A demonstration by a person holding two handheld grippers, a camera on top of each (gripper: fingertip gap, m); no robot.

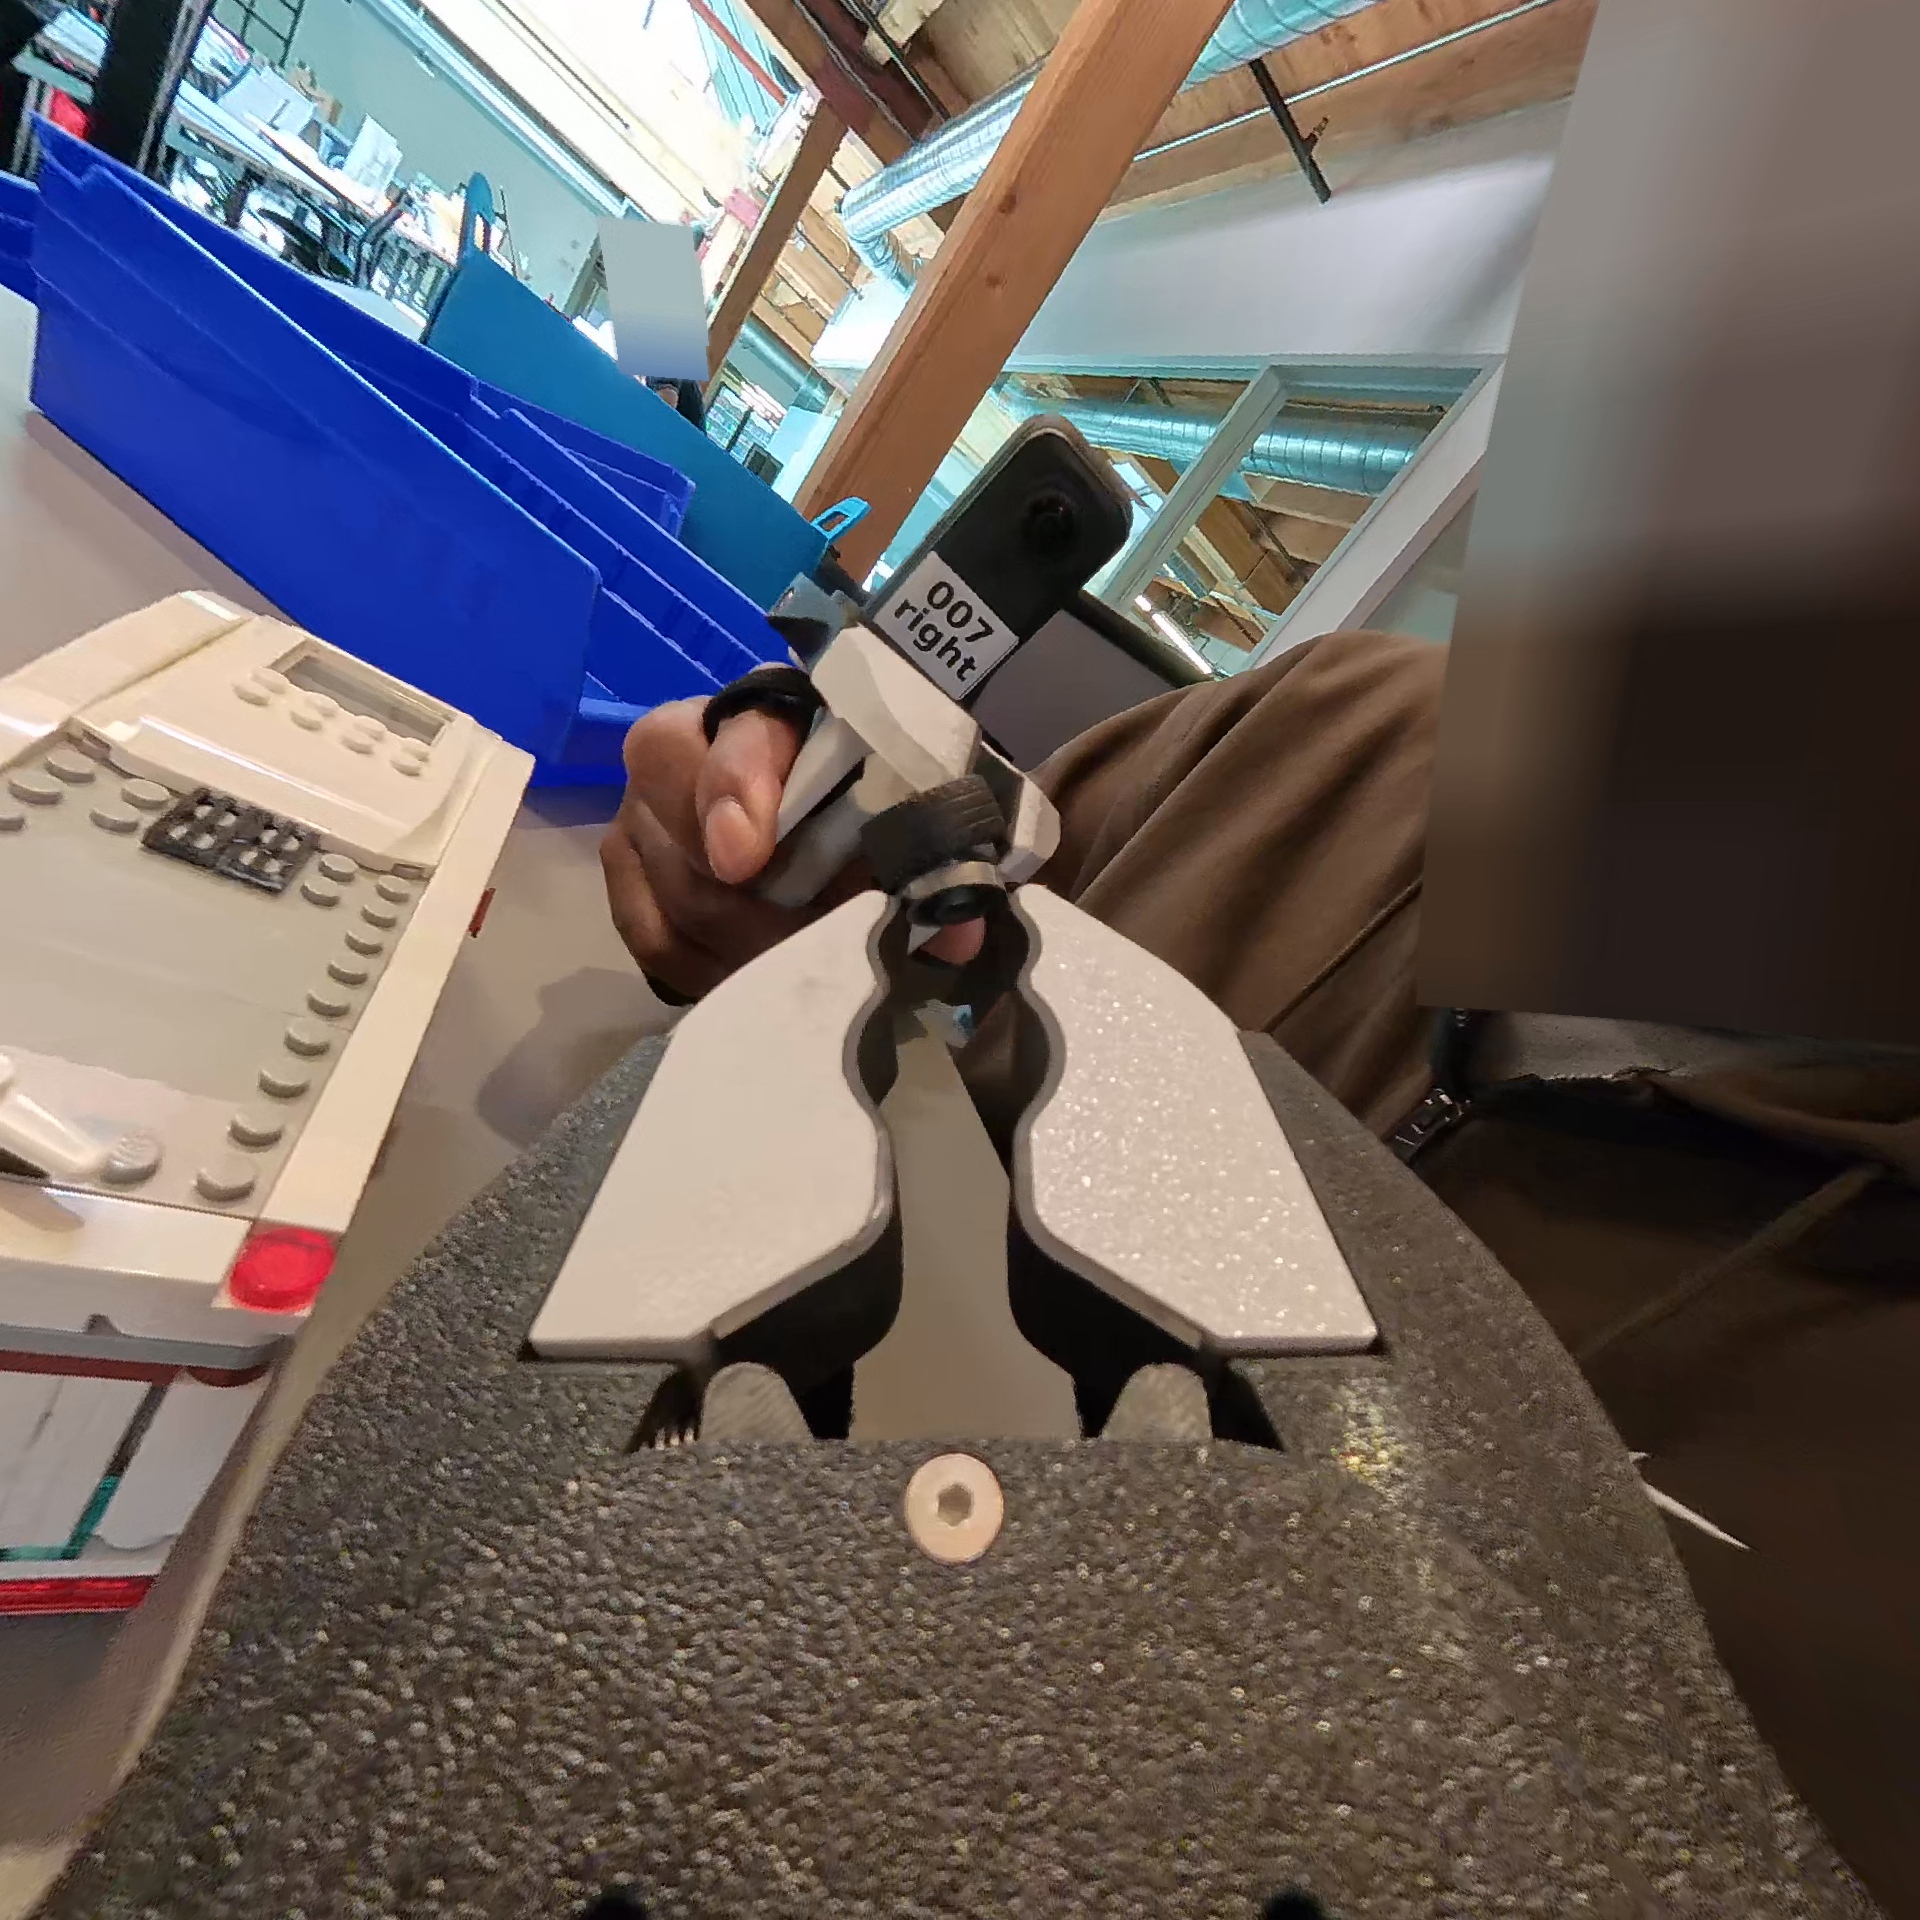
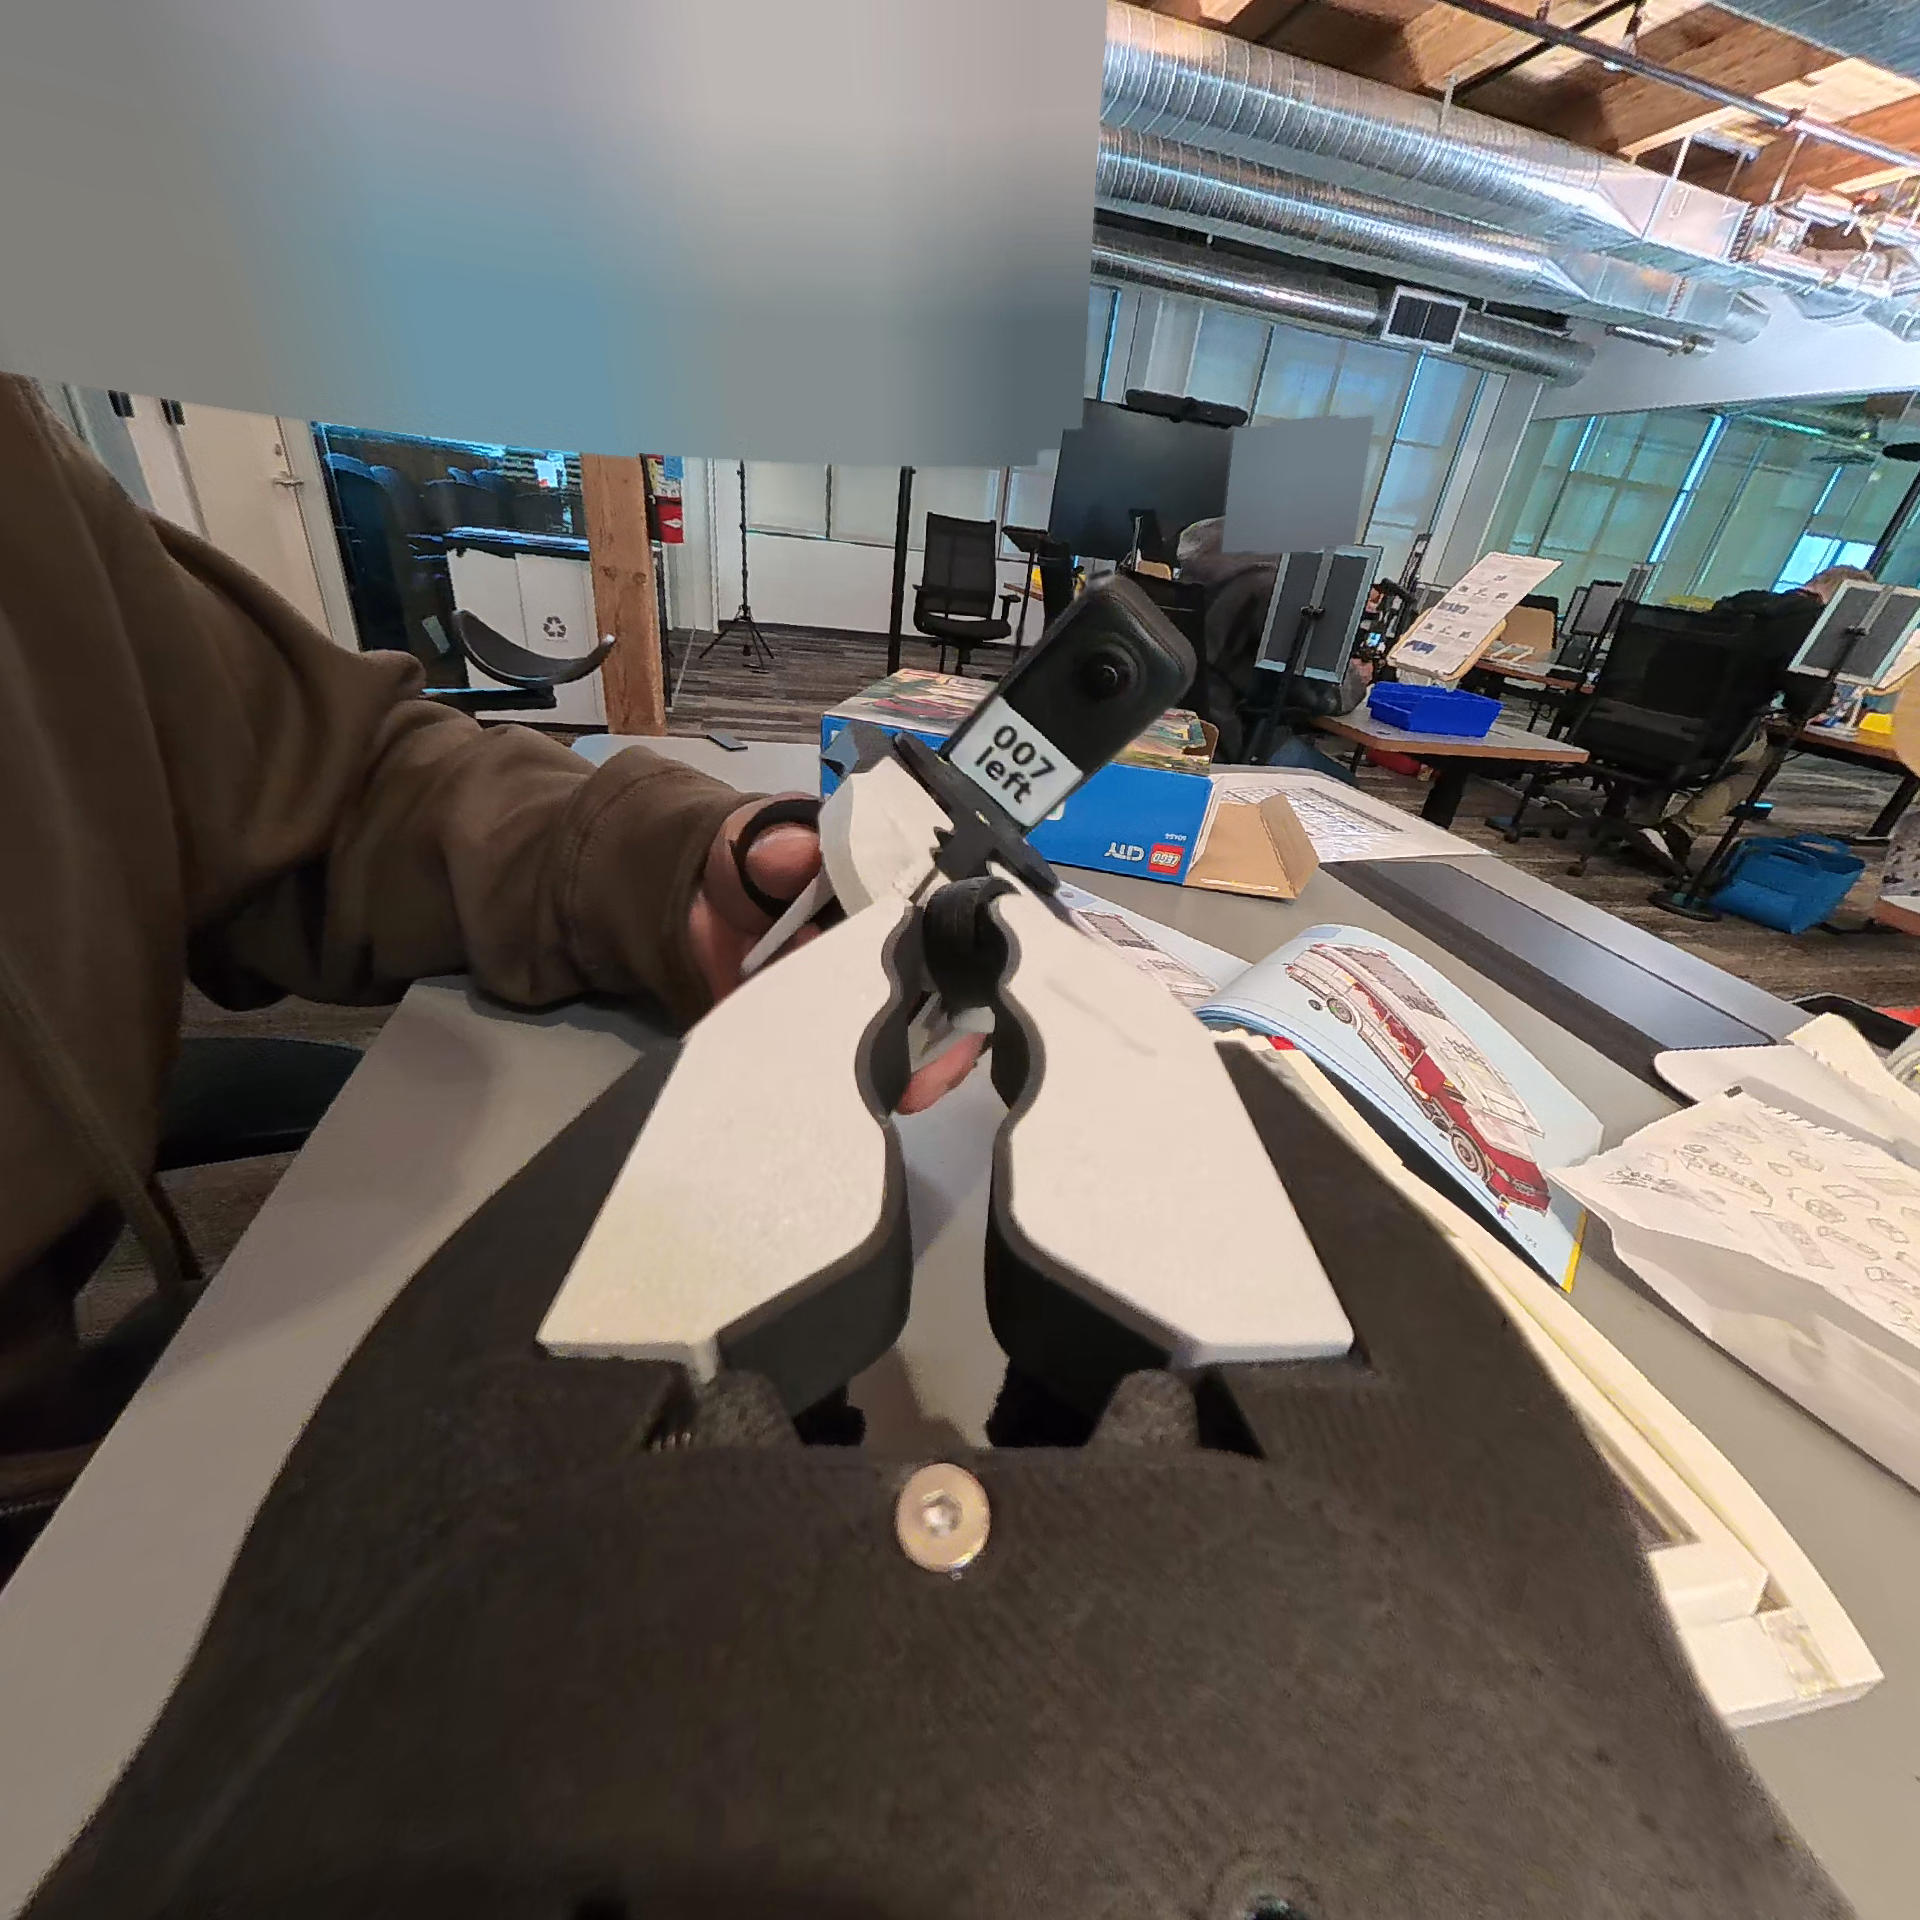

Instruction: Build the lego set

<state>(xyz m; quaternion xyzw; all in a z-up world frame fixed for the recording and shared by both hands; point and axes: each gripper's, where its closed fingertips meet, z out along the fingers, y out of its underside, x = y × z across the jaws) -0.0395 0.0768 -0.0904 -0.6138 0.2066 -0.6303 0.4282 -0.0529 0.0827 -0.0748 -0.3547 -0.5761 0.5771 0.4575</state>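
Observation:
My two grippers face each other above the grey table. My right gripper is shut on a small black toy tyre. In the left wrist view the same tyre sits between the right gripper's white fingers. A grey wheel rim with a dark centre sticks out of it toward me. My left gripper has its tips on either side of that rim, with a small gap showing, so it is open. The left gripper also shows just beyond the tyre in the right wrist view.
A white brick-built vehicle body with a red stud stands on the left. Blue bins stand behind it. An open instruction booklet, a blue box, a printed paper bag and a long white brick part lie on the right. My left and right fingertips are right by each other.

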